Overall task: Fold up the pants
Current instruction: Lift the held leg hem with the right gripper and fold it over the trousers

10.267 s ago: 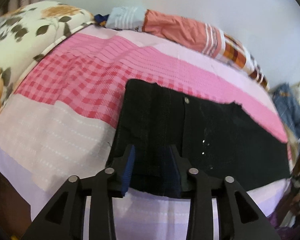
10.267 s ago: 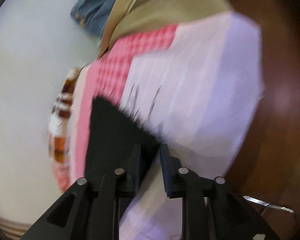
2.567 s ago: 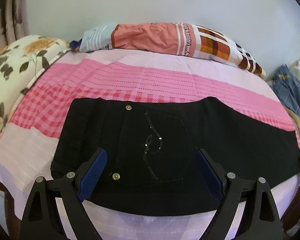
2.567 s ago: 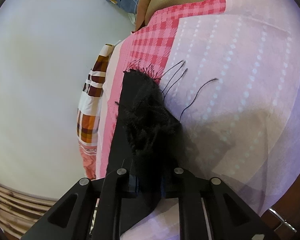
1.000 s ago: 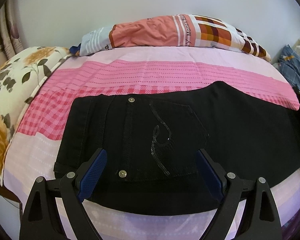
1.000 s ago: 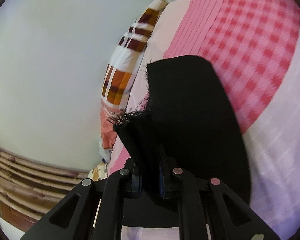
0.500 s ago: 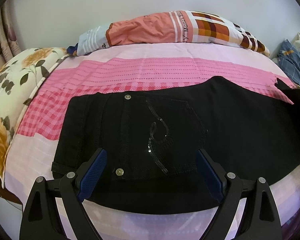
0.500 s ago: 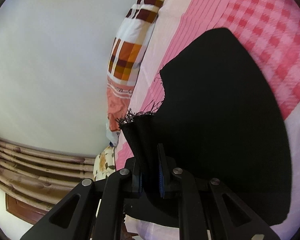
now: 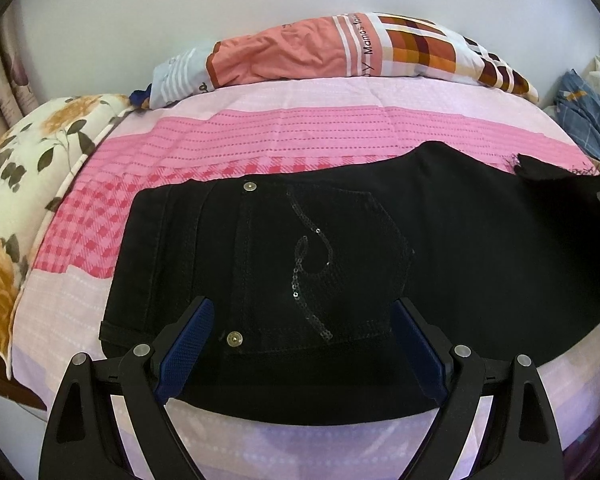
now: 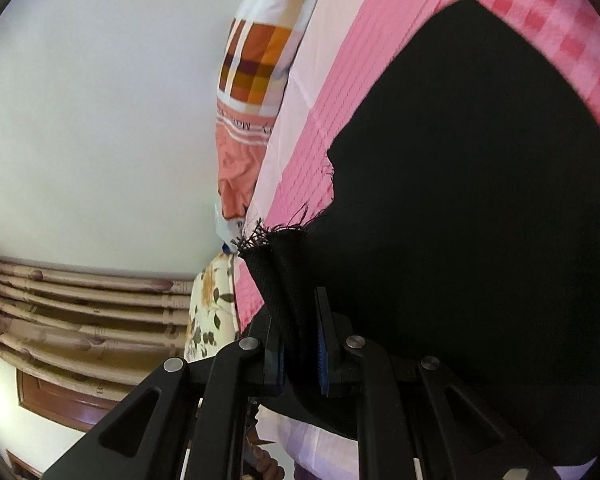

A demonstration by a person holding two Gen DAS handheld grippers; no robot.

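Black pants [image 9: 380, 264] lie across the pink and lilac bedsheet [image 9: 300, 132], waist to the left, a sequinned back pocket [image 9: 320, 268] facing up. My left gripper [image 9: 300, 344] is wide open and empty, hovering over the near waist edge. My right gripper [image 10: 298, 332] is shut on the frayed leg hem [image 10: 276, 248] and holds it lifted above the rest of the pants [image 10: 480, 200]. The lifted hem also shows at the far right of the left wrist view [image 9: 556, 176].
A striped and checked pillow [image 9: 340, 52] lies along the wall at the back. A floral pillow [image 9: 16, 184] sits at the left. Blue clothes [image 9: 584, 120] are heaped at the right. Curtains [image 10: 80, 300] hang beyond the bed's left end.
My right gripper has carried the frayed hem leftward over the pants, toward the waist. The left gripper has stayed open and nearly still.
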